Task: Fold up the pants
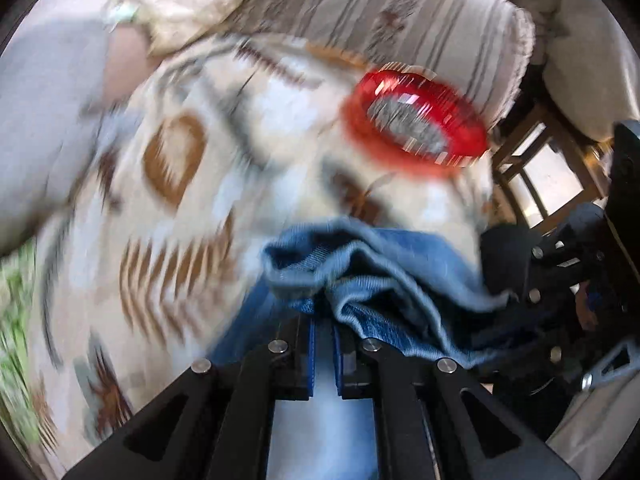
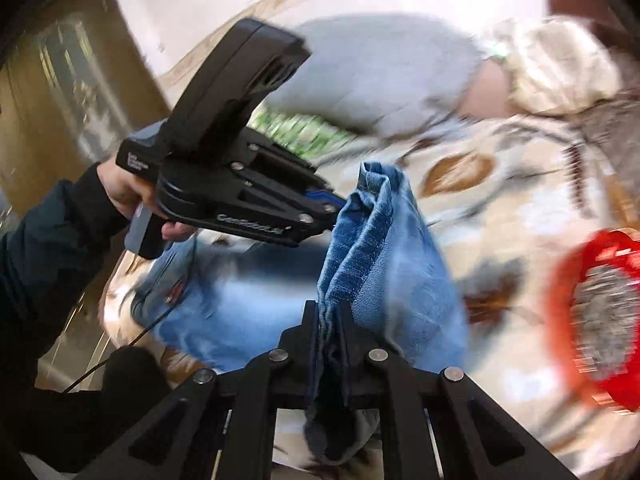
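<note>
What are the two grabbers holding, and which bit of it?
Both hold the blue jeans. The right gripper pinches a bunched, folded edge; the left gripper pinches another bunched edge nearby. Which part of the pants cannot be told.

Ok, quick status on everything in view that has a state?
left gripper: shut on the jeans
right gripper: shut on the jeans
jeans: bunched, edge lifted, rest lying on the patterned bedspread
red bowl: upright on the bedspread, grey contents inside
</note>
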{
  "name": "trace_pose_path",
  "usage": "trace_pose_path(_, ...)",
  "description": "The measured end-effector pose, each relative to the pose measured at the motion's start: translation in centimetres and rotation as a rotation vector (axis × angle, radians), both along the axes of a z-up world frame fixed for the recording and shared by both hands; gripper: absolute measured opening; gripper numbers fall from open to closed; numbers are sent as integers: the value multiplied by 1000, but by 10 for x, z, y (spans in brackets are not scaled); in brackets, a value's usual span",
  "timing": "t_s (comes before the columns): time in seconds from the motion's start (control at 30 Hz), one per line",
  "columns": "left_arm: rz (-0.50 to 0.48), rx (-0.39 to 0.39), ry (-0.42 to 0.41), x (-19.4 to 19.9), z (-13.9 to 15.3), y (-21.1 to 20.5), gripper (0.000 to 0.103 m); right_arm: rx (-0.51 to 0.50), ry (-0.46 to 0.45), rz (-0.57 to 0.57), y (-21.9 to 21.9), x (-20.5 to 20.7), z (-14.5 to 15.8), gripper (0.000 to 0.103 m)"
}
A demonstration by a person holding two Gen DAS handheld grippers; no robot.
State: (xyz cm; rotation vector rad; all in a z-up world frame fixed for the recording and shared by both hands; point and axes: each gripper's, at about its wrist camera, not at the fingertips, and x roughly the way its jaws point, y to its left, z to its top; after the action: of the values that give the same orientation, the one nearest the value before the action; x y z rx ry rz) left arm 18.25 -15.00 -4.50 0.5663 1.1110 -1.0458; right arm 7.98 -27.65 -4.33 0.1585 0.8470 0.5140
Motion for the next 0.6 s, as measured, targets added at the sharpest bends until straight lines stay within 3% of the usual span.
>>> trace_pose_path(0.1,84,83,-1,12,-41,29,7,-78,15,52,48,9,-30,10)
trace_pose_path(0.17,160,141,16,21,-67,43,7,-146,85,74,72,21,-58,11)
trace_pose_path(0.23,213,80,48,24,-66,57,9,-218,155,85,87,28,-77,12)
trace_pose_path(0.27,259,72,61,23,-58,62,24,-232,150,85,88,26,-74,12)
trace_pose_path(0.3,289,68,63,21,-51,66,48,-240,144,94,89,22,-67,12)
trace_pose_path(0.4,349,20,-8,0,-16,82,85,-198,111,133,83,3,-31,18)
trace_pose_path(0.43,366,9,-42,-10,-2,87,88,-185,72,149,76,-7,-15,25)
trace_pose_path(0.47,381,-6,-54,-19,8,92,90,-184,47,151,74,-14,-6,58)
trace_pose_path(0.5,395,-18,-51,-25,15,96,91,-183,22,144,65,-22,4,103)
trace_pose_path(0.6,441,-51,-20,-47,29,106,91,-179,-30,78,35,-34,19,103)
